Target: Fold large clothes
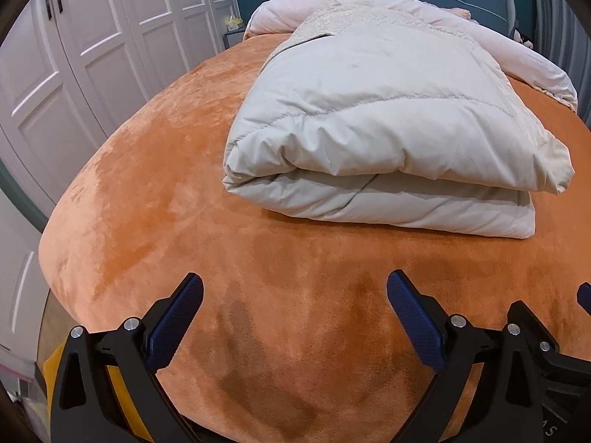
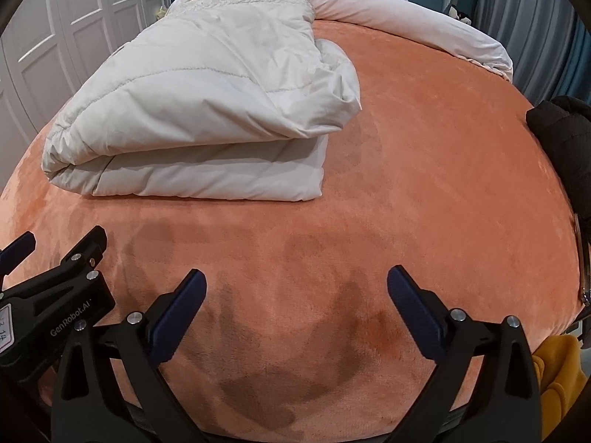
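Coat (image 1: 384,118), beige, lies folded on orange bed (image 1: 155,199); left gripper (image 1: 295,295) and right gripper (image 2: 295,291) fingers spread, empty.

There are two grippers: the left gripper (image 1: 294,289) and the right gripper (image 2: 296,287), and each one has two blue-padded fingers spread apart. On the one orange bed cover (image 1: 155,192) lies one folded cream padded garment (image 1: 388,125), and behind it there is one pale pink quilt (image 2: 406,18). At the right edge of the bed, one black garment (image 2: 565,140) is seen, and one yellow cloth (image 2: 557,373). On the wall side, four white wardrobe doors (image 1: 103,29) can be counted.
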